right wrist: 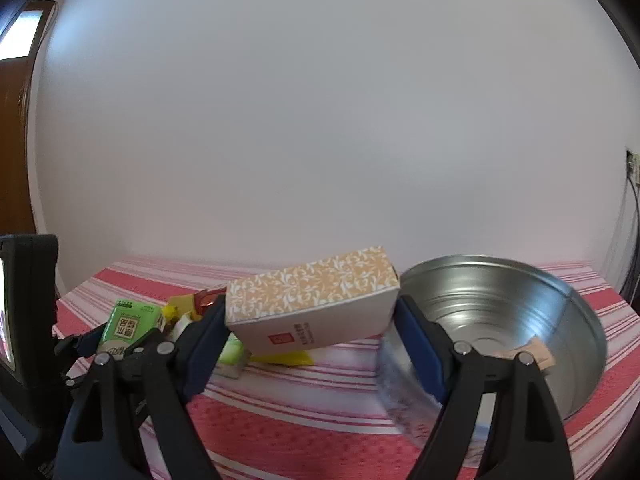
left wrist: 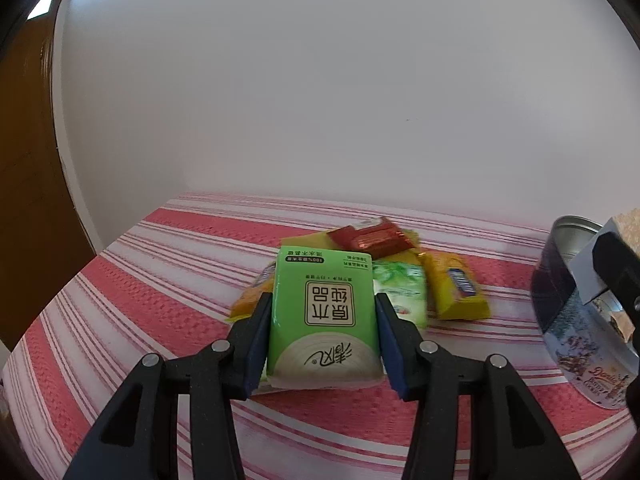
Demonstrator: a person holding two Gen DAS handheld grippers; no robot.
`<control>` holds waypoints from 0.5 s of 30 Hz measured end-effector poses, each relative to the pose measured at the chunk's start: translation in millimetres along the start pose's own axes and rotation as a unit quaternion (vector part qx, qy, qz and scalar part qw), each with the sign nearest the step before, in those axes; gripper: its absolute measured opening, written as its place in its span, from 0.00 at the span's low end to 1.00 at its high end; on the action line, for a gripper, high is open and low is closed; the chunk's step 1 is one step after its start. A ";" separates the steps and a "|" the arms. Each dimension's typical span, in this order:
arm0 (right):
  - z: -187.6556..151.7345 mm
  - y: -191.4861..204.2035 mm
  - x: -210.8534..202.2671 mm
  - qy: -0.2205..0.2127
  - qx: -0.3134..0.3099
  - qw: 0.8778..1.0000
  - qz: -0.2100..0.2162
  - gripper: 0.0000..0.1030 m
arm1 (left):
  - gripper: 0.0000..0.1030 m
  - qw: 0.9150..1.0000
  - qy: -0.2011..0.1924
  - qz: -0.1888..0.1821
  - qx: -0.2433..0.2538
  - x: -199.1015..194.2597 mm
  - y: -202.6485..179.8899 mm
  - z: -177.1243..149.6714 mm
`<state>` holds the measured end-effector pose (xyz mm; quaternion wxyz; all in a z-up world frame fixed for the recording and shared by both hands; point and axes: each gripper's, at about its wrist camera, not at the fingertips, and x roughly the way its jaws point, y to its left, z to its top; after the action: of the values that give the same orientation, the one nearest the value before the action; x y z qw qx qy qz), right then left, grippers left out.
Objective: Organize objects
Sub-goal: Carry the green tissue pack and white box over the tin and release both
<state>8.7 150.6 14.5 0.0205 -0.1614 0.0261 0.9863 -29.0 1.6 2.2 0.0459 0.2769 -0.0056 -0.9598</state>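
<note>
Holding one item per tool: left tool (left wrist: pixel 323 322) clamps the green tissue pack (left wrist: pixel 325 312) by its long sides, lifted clear of the striped surface (left wrist: pixel 160 320); right tool (right wrist: pixel 313 326) pinches the patterned tissue box (right wrist: pixel 316 300) end to end, jaws wide, box tilted. Judging by that, both are headed for the round tin (right wrist: pixel 520 320) just right of the box; one small packet already sits in it. Farther back, the snack pile (left wrist: pixel 420 280): two yellow packets, one pale green, one red. One tin.
</note>
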 end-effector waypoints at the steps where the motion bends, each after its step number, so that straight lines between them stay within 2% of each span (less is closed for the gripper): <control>1: -0.4 -3.1 -4.8 -0.002 0.002 1.000 -0.002 0.80 | 0.50 1.000 0.000 -0.003 0.001 -1.2 -1.2 0.6; 15: 1.8 -49.0 -31.5 -0.020 0.015 0.999 -0.039 0.80 | 0.50 0.999 -0.017 -0.040 0.027 -19.4 -52.4 4.5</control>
<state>40.3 198.6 24.0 0.0617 -0.1419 0.0338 0.9874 -19.5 55.5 14.5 0.0001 0.2619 -0.0207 -0.9649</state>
